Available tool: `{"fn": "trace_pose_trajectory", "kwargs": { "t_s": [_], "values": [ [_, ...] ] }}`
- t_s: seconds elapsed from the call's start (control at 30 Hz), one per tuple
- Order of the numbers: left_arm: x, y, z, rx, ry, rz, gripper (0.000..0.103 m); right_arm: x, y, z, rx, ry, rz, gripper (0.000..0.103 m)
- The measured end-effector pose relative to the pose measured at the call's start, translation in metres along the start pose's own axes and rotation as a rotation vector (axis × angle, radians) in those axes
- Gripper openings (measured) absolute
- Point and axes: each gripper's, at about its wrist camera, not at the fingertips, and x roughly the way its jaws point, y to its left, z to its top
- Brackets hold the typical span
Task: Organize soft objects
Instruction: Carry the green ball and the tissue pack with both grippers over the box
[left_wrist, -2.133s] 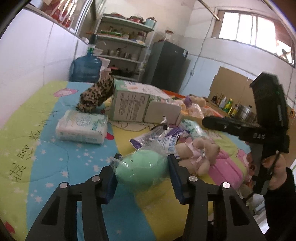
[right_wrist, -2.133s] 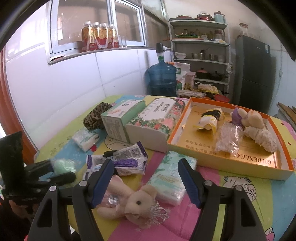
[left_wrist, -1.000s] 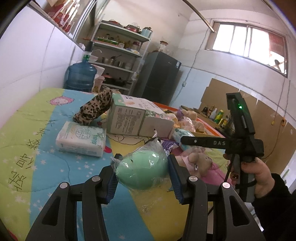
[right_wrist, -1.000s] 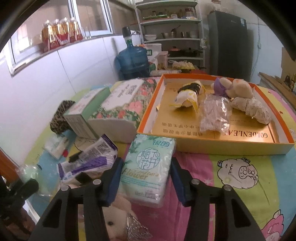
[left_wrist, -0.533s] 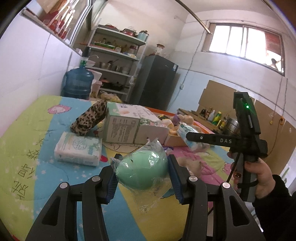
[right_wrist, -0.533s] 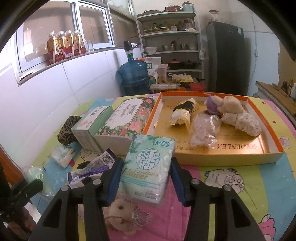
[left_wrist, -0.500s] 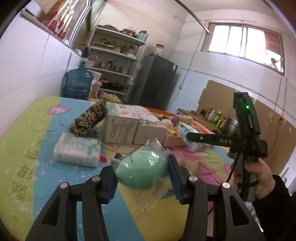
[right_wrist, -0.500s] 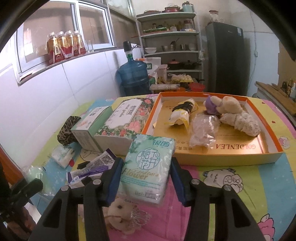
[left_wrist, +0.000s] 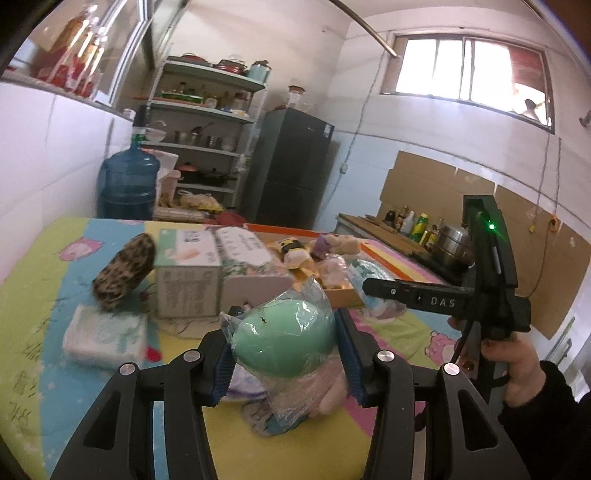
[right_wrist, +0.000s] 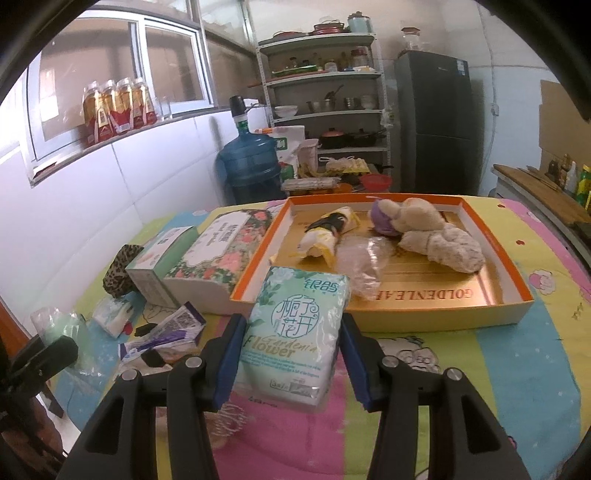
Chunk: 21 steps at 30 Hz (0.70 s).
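My left gripper is shut on a green egg-shaped soft toy in a clear plastic bag, held above the bed cover. My right gripper is shut on a pale green tissue pack, lifted in front of the orange tray. The tray holds a yellow-and-black plush, a crumpled clear bag and a beige plush with a purple cap. In the left wrist view the right gripper shows at the right, gripped by a hand, with the tissue pack at its tip.
Two tissue boxes stand left of the tray, with a leopard-print item and a small tissue pack beyond. Purple wrappers and a beige plush lie on the cover below the grippers. A blue water jug and shelves stand behind.
Both grippers have risen and moved forward with their loads. The tissue pack has come up off the cover, and the tray now sits lower and closer in the right wrist view.
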Motion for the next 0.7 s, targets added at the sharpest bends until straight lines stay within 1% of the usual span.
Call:
{"fn": "trace_pose_trajectory", "kwargs": {
  "t_s": [0.17,0.3,0.57,0.7],
  "values": [
    [0.018,-0.012,0.011,0.002,0.015,-0.026,0.051,-0.007,-0.018,0.000,0.018,-0.010,-0.012,0.051],
    [0.031,-0.021,0.020,0.007,0.022,-0.030,0.051,-0.010,-0.032,-0.001,0.036,-0.016,-0.018,0.051],
    [0.064,-0.044,0.036,0.026,0.049,-0.001,0.051,-0.010,-0.057,0.001,0.065,-0.026,-0.011,0.051],
    [0.081,-0.053,0.042,0.021,0.061,0.017,0.051,-0.011,-0.066,0.003,0.058,-0.041,-0.019,0.051]
  ]
}}
